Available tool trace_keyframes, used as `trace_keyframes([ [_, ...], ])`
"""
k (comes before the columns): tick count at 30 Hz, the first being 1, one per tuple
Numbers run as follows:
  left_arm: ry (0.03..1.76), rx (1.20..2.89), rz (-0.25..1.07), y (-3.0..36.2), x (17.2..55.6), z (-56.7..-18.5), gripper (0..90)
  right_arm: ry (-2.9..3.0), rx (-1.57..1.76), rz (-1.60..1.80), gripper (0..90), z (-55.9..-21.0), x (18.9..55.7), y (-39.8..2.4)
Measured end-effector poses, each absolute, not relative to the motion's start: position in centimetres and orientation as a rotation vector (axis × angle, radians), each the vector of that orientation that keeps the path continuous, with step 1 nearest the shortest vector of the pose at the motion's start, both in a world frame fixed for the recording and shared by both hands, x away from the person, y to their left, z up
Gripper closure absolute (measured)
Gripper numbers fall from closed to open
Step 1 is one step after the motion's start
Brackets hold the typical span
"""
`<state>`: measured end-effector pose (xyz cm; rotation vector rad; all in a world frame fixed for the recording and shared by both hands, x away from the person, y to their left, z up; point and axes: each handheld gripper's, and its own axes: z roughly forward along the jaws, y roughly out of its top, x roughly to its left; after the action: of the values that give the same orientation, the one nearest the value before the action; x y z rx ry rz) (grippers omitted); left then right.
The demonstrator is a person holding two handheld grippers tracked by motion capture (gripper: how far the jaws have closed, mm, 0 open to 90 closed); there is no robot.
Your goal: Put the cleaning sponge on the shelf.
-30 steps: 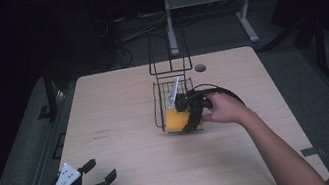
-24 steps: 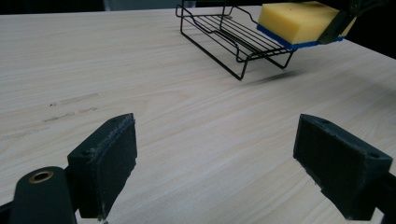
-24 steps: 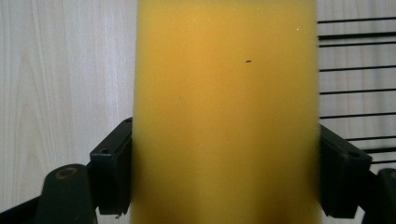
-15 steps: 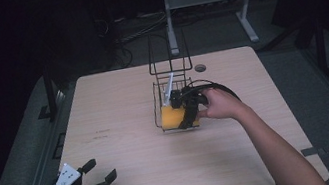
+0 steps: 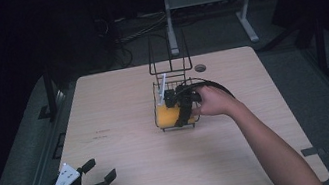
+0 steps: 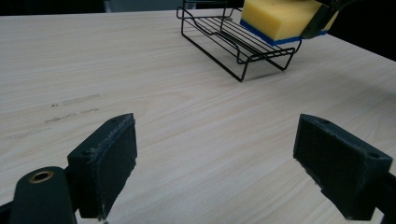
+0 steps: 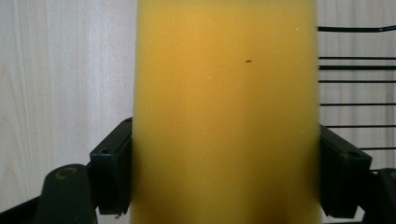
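Since a second ago our right gripper (image 5: 181,106) has shifted slightly left and toward us with the sponge (image 5: 168,115), now at the near left end of the rack (image 5: 170,79); our left gripper (image 5: 96,172) has not moved from the table's (image 5: 119,105) near left corner.

From above we see the sponge as a yellow patch low in the wire rack, with our right hand (image 5: 212,100) just beside it. Our right gripper view shows what the high view cannot: the sponge (image 7: 226,112) stands between both jaws, each pad pressed flat against a side, so the jaws are closed on it at sponge width. Rack wires (image 7: 357,79) run behind it to the right, bare table (image 7: 65,70) to the left.

Our left gripper view adds a blue layer under the sponge (image 6: 280,18), which sits at the rack's (image 6: 233,39) far end, well apart from our left gripper (image 6: 229,154). Those jaws are spread wide over bare wood, holding nothing.
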<state>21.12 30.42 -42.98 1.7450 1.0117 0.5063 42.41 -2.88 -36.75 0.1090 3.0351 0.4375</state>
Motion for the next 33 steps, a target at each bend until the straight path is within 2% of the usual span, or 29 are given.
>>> trace_keyframes([
  [18, 1.008, 1.743, 0.509, 30.3, 21.2, -43.0, 12.8, 3.095, 0.156, 0.477, 21.6, -37.9, 44.3, -2.4],
  [33, 1.006, 1.748, 0.501, 30.3, 21.2, -43.0, 12.8, 3.107, 0.261, 0.521, 21.6, -39.5, 47.3, -4.0],
])
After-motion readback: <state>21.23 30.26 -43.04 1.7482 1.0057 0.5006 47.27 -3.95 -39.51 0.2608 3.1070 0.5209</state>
